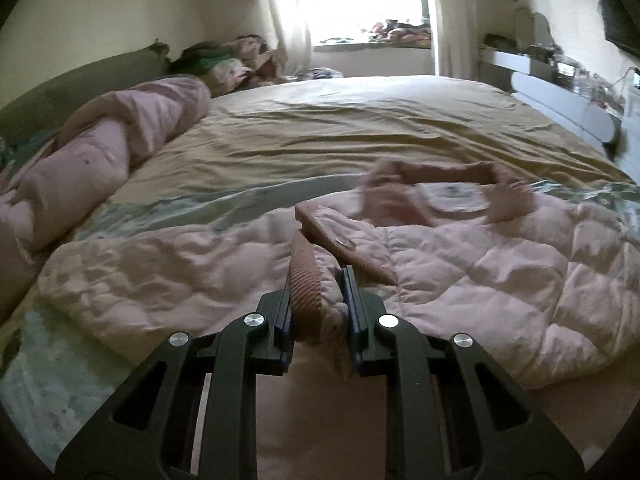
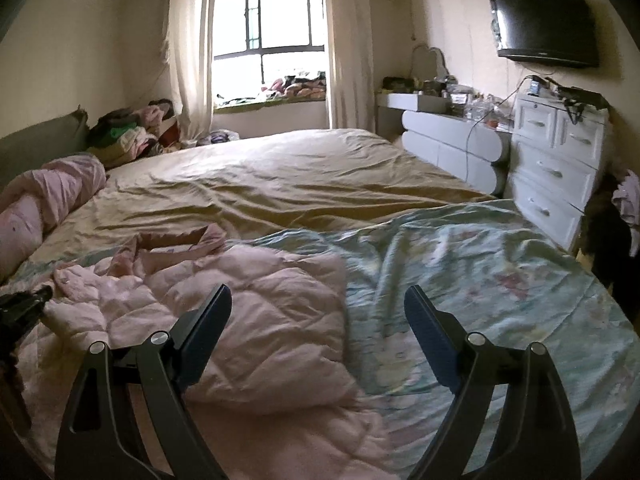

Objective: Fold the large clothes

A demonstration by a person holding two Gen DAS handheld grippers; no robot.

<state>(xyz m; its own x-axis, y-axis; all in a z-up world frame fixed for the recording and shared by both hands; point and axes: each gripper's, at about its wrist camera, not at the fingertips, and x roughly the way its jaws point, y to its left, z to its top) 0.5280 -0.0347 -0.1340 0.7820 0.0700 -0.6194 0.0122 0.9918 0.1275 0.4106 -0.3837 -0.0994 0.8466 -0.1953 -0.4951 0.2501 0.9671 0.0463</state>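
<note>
A pale pink quilted jacket lies spread on the bed, collar toward the window. My left gripper is shut on its ribbed pink cuff and the fabric beside it, just above the jacket. In the right wrist view the jacket lies at lower left. My right gripper is open and empty, hovering over the jacket's right edge. The left gripper's tip shows at the far left there.
A tan sheet covers the far bed; a pale green floral quilt lies under the jacket. A rolled pink duvet lies left. White dressers stand right. Clothes pile by the window.
</note>
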